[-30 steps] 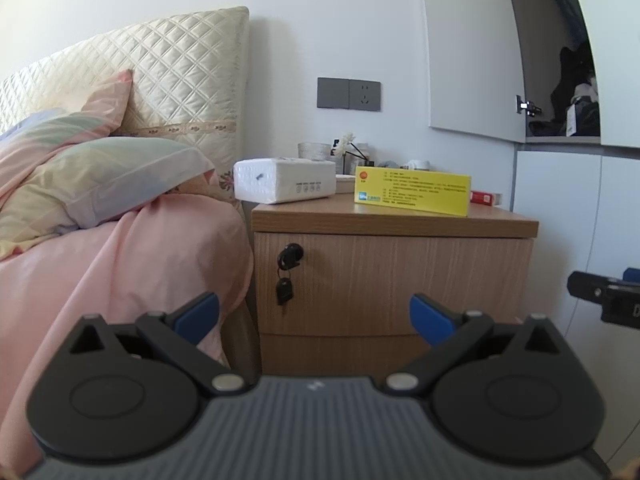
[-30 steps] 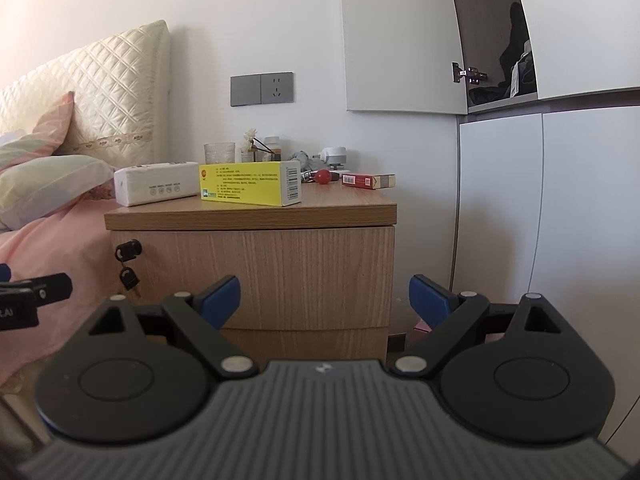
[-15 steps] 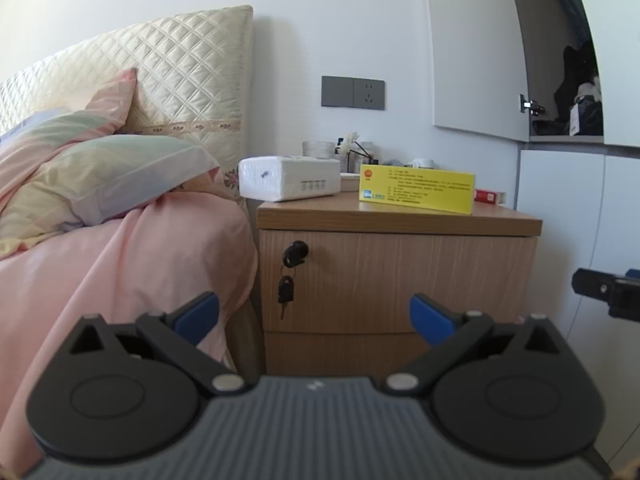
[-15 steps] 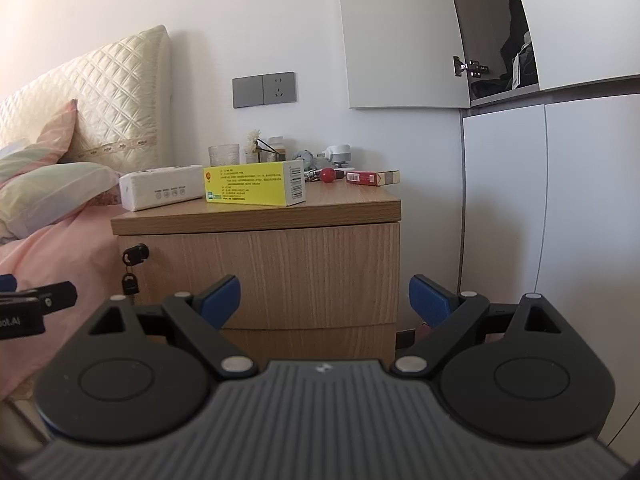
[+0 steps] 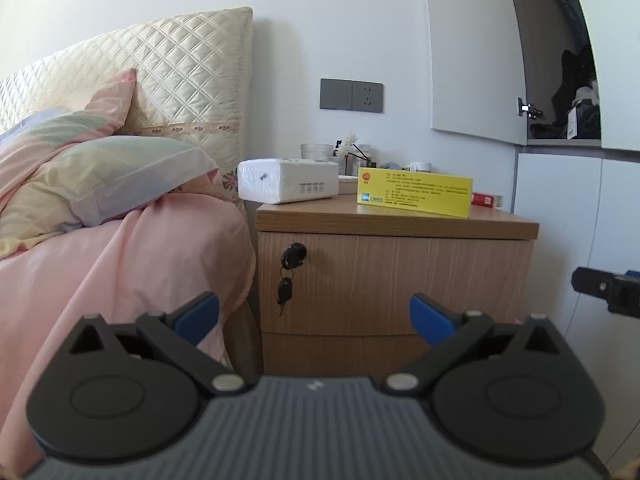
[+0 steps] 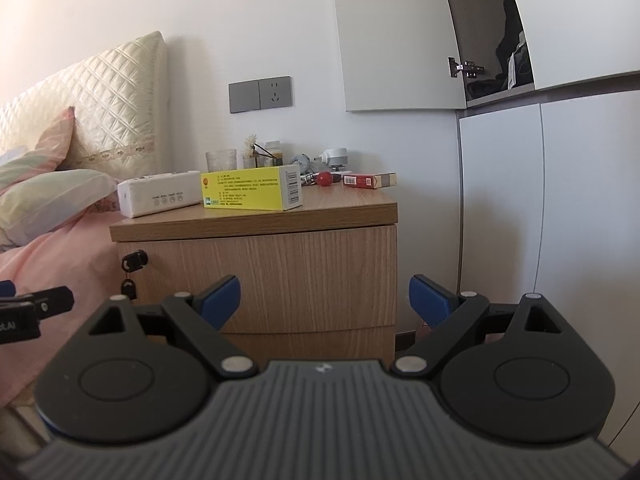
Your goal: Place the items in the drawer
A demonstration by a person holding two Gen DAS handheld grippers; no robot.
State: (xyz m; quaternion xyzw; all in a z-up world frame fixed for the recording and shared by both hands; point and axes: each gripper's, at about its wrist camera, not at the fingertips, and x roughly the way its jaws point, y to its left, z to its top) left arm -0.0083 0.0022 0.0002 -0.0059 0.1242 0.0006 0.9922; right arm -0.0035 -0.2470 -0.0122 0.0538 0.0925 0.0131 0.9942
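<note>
A wooden nightstand [image 5: 392, 280] [image 6: 296, 276] stands beside the bed, its top drawer shut, with a black key [image 5: 293, 258] [image 6: 134, 262] in the lock. On top lie a yellow box [image 5: 414, 196] [image 6: 250, 193], a white tissue pack [image 5: 286, 186] [image 6: 158, 199], a red cigarette pack [image 6: 368, 181] and a red ball [image 6: 325, 179]. My left gripper [image 5: 314, 316] is open and empty, some way in front of the drawer. My right gripper [image 6: 324, 300] is open and empty, also short of the drawer front.
A bed with pink sheets [image 5: 120, 264] and pillows [image 5: 104, 184] is on the left. White cabinet doors [image 6: 552, 220] stand to the right, one upper door [image 6: 400, 40] open. A glass [image 6: 221, 160] and small clutter sit at the nightstand's back.
Both grippers have drifted slightly, so the nightstand has shifted a little to the right in both views. Both stay open and empty.
</note>
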